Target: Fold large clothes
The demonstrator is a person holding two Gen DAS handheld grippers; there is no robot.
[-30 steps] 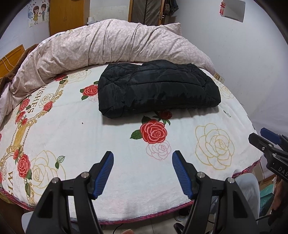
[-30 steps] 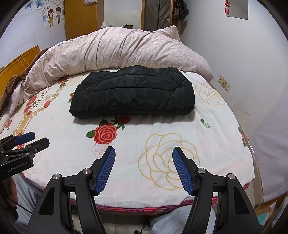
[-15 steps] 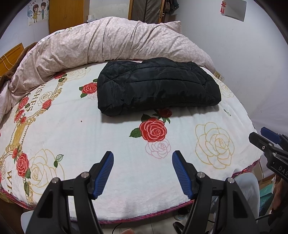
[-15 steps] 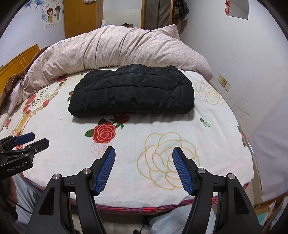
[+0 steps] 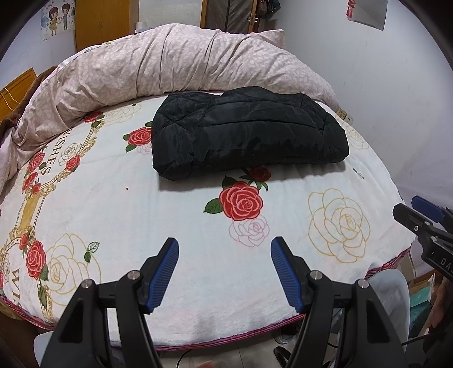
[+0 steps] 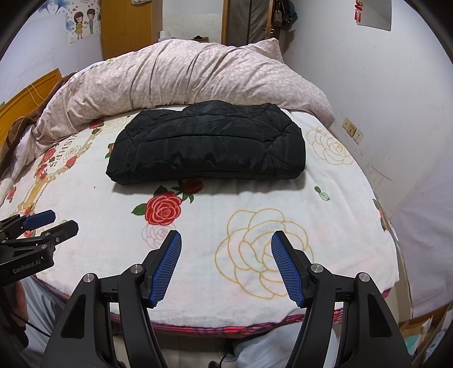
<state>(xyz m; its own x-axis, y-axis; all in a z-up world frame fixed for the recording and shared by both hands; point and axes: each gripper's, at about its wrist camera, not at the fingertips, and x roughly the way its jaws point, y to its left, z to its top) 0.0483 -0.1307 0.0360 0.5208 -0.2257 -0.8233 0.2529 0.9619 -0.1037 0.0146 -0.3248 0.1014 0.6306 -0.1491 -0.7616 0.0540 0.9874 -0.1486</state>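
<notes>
A black quilted jacket [image 5: 246, 133] lies folded into a thick rectangle on the rose-patterned bedspread [image 5: 113, 215]; it also shows in the right wrist view [image 6: 206, 147]. My left gripper [image 5: 225, 246] is open and empty, held above the bed's near edge, well short of the jacket. My right gripper [image 6: 226, 239] is open and empty too, also near the front edge. Each gripper shows at the side of the other's view: the right gripper [image 5: 419, 215] and the left gripper [image 6: 48, 223].
A bunched pink duvet [image 5: 175, 68] lies along the back of the bed, behind the jacket. A white wall with a socket [image 6: 352, 131] is on the right. A wooden wardrobe [image 6: 127, 25] stands behind the bed.
Both views shifted only slightly; the jacket sits marginally higher in the frames. Both grippers stay open and the jacket has not moved on the bed.
</notes>
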